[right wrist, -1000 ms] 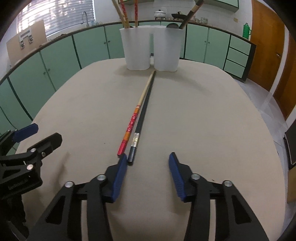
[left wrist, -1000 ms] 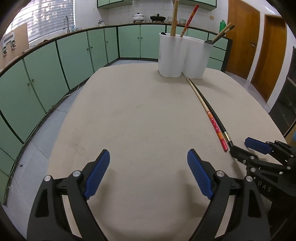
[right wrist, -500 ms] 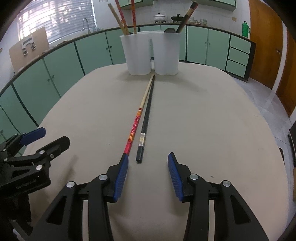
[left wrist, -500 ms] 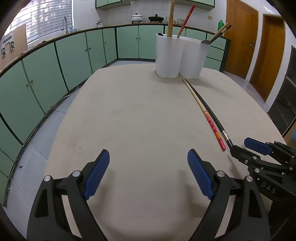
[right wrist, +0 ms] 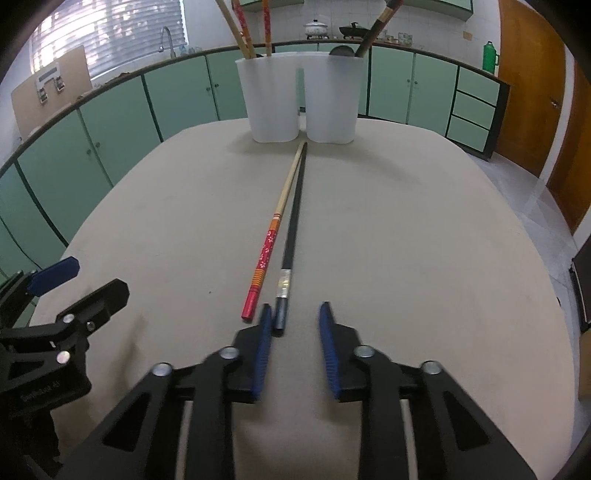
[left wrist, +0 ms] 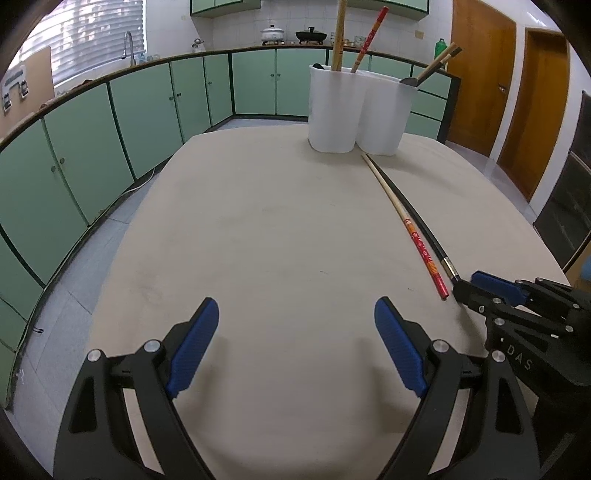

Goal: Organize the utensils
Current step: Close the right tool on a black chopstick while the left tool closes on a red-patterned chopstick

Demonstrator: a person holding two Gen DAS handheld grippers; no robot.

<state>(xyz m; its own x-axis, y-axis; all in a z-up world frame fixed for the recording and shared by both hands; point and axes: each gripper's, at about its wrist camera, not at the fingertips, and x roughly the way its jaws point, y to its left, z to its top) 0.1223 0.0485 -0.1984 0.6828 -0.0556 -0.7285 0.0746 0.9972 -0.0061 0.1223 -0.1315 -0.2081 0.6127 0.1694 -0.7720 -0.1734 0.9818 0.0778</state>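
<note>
Only legible | "DAS" | right tool body, white lettering

The counter looks matt beige. White holder is smooth plastic. One chopstick is glossy black, the other pale wood with red lacquer.

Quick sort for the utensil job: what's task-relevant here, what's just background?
Belongs to the job:
- red-handled wooden chopstick on the table
- black chopstick with a silver band beside it, near end between the closing jaws of the right gripper
- white two-compartment plastic holder, already holding utensils

Just lying about:
- green bottle, white pot, black wok on the counter
</note>
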